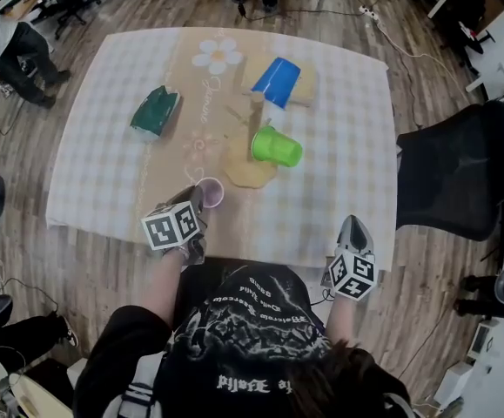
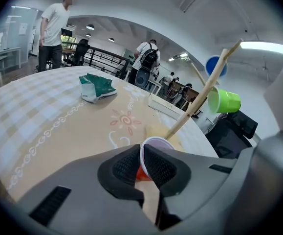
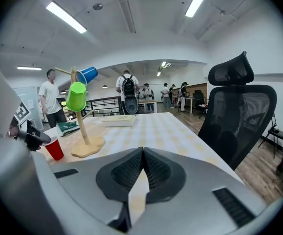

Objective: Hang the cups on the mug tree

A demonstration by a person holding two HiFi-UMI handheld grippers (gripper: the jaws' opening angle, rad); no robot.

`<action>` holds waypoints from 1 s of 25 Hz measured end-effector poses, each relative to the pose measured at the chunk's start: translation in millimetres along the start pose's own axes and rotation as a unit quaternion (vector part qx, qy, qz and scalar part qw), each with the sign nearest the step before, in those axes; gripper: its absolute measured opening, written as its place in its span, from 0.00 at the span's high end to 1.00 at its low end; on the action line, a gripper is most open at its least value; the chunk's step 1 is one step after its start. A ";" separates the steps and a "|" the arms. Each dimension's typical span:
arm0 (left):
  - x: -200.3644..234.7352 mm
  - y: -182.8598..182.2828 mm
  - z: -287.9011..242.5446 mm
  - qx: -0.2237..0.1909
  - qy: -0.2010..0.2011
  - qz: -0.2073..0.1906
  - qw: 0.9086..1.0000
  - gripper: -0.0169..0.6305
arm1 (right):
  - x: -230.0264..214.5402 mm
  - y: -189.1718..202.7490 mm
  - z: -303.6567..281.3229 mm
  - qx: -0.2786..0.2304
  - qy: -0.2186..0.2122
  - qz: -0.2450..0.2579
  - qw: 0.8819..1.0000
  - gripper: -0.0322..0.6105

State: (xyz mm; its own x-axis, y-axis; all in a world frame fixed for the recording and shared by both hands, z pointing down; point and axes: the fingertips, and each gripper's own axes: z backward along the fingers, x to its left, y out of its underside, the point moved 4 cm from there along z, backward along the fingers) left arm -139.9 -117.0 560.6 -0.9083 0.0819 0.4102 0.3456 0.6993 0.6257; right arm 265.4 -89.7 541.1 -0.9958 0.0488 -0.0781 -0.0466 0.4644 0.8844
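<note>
Now the left gripper [image 2: 142, 166] is clenched on a red plastic cup with a pale inside [image 2: 154, 144]. One pad sits inside the rim and the other outside, pinching the wall. That cup stands upright on the checked tablecloth [image 1: 104, 172], just beside the near-left edge of the flat base of the wooden mug tree [image 1: 256, 111]. Its mouth faces up, and what shows of the inside is plain and pale.

Two more cups hang on the tree. A lime-green plastic cup [image 1: 278, 146] lies tilted on its side to the right of the post, with a branch running into its open mouth. A blue plastic cup [image 1: 276, 81] sits on a higher branch on the far side of the post.

A crumpled dark-green bag [image 1: 154, 111] lies well to the left of the tree. A flat pale box [image 2: 165, 107] lies just behind it, under the blue cup.

The right gripper [image 3: 142, 163] hovers at the table's near edge, well to the right of the tree. Its jaws are pressed together with nothing between them. A black office chair [image 1: 460, 177] stands beyond the table's right side.
</note>
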 end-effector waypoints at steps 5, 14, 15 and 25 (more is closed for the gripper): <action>0.6 -0.5 3.6 -0.007 -0.020 -0.009 1.000 0.91 | 5.2 2.1 -5.1 0.008 -0.014 0.011 1.000 0.94; -11.7 -27.5 16.8 -0.053 -0.018 -0.013 0.998 0.91 | 12.8 10.2 -7.0 0.023 -0.030 0.017 0.999 0.94; -13.9 -29.7 17.3 -0.054 -0.014 -0.013 0.998 0.91 | 13.0 10.4 -6.7 0.023 -0.031 0.014 0.999 0.94; -19.8 -60.0 20.4 -0.083 0.001 -0.004 0.997 0.91 | 16.2 19.0 -1.1 0.027 -0.039 -0.010 0.999 0.94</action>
State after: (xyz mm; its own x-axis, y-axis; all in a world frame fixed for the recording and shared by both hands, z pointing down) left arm -147.4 -146.1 501.4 -0.9104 0.0756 0.4067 0.3736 0.5726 0.7298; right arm 248.3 -81.0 557.2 -0.9852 0.1075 -0.1334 -0.0599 0.5129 0.8563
